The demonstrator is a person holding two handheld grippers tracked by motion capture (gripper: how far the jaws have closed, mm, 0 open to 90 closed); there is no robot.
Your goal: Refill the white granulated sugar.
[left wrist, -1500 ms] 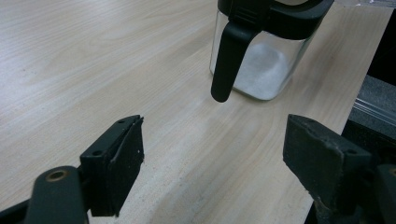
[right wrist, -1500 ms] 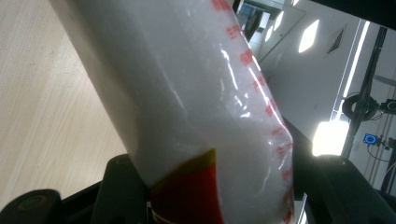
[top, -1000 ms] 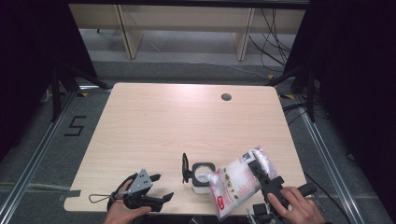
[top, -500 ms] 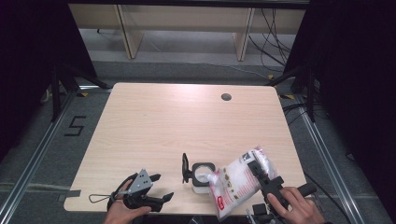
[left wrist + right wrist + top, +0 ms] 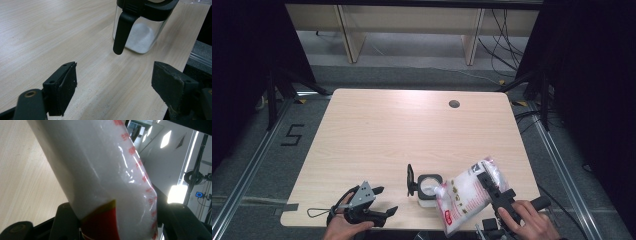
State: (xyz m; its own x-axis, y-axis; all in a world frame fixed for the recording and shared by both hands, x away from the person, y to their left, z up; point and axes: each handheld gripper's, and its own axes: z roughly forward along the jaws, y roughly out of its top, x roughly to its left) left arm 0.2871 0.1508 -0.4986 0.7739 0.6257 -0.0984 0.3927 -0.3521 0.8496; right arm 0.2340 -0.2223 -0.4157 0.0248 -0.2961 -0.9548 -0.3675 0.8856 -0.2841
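The right gripper (image 5: 490,183) is clamped on a clear plastic bag (image 5: 466,192) of white grains with red print, its two black jaws pressing the bag's sides in the right gripper view (image 5: 110,220). The bag is tilted, its lower corner at the open mouth of a glass jar (image 5: 428,189) with a black rim and flipped-up lid, which stands near the table's (image 5: 402,130) front edge. The left gripper (image 5: 381,200) rests by the front-left edge, jaws spread wide with nothing between them (image 5: 113,85), pointing toward the jar (image 5: 143,27), well apart from it.
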